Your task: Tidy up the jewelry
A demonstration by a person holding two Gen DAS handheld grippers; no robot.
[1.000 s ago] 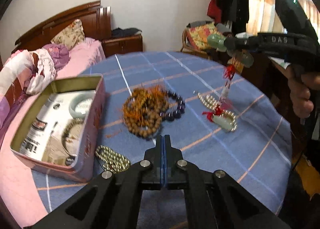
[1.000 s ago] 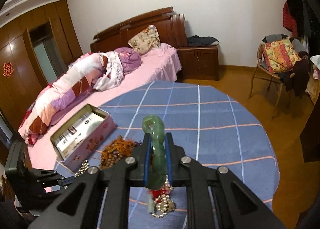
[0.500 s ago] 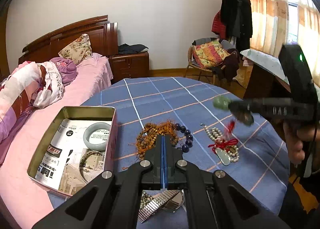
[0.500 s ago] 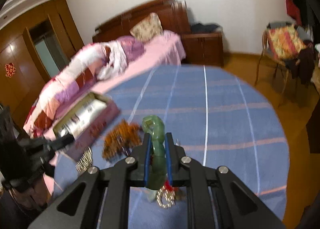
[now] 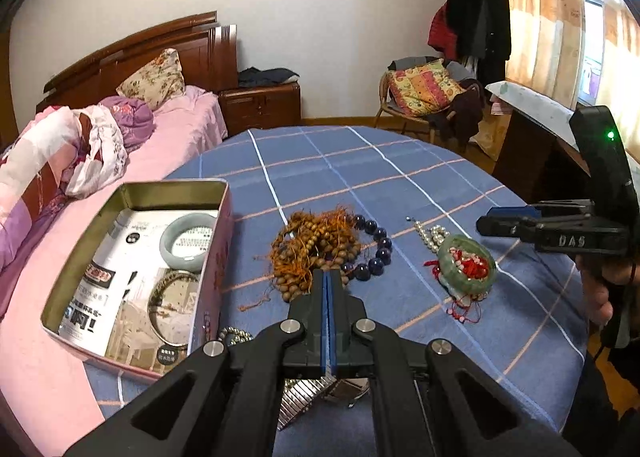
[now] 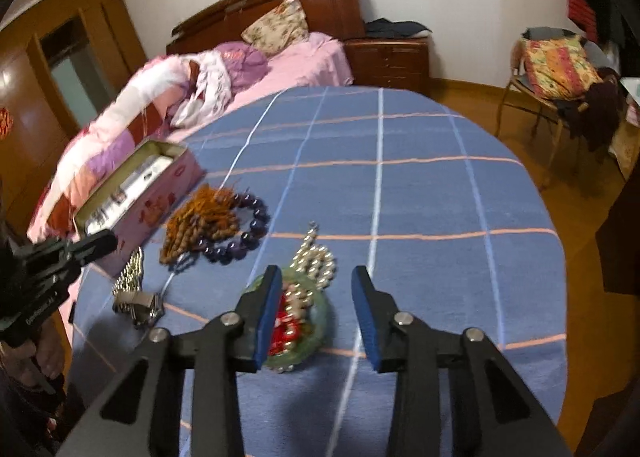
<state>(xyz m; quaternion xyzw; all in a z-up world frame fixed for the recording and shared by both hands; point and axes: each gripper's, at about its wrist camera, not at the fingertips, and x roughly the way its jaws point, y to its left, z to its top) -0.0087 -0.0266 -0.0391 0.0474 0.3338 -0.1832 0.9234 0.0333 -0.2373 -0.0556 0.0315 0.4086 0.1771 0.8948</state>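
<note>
We have just let go of the twisted green jade bangle [image 5: 466,266]. One second ago our right gripper [image 6: 316,311] held it clamped upright between the blue pads, high above the table; now the jaws stand wide apart with nothing between them, and the bangle lies flat on the blue checked tablecloth [image 6: 420,193]. It rests on top of the red-corded pendant [image 5: 464,303] and touches the string of pearl beads [image 5: 430,233], so it is back in the loose pile and not in the open pink metal tin [image 5: 218,257].

Our left gripper [image 5: 330,289] is fully closed, its two blue pads pressed together, and it holds nothing. It hovers over the near edge of the table, just in front of the heap of brown wooden prayer beads with orange tassels [image 5: 316,245] and the dark purple bead bracelet [image 5: 374,253]. A silver metal watch band [image 6: 134,289] lies near the tin.

The tin already contains a pale jade bangle [image 5: 186,236] and a thin beaded bracelet [image 5: 172,307]. We judge that the green bangle is not yet sorted: it is well apart from the tin, so it probably needs a new grasp, maybe with a better grip on its rim, before we carry it there. Most of the jewelry is still outside.
</note>
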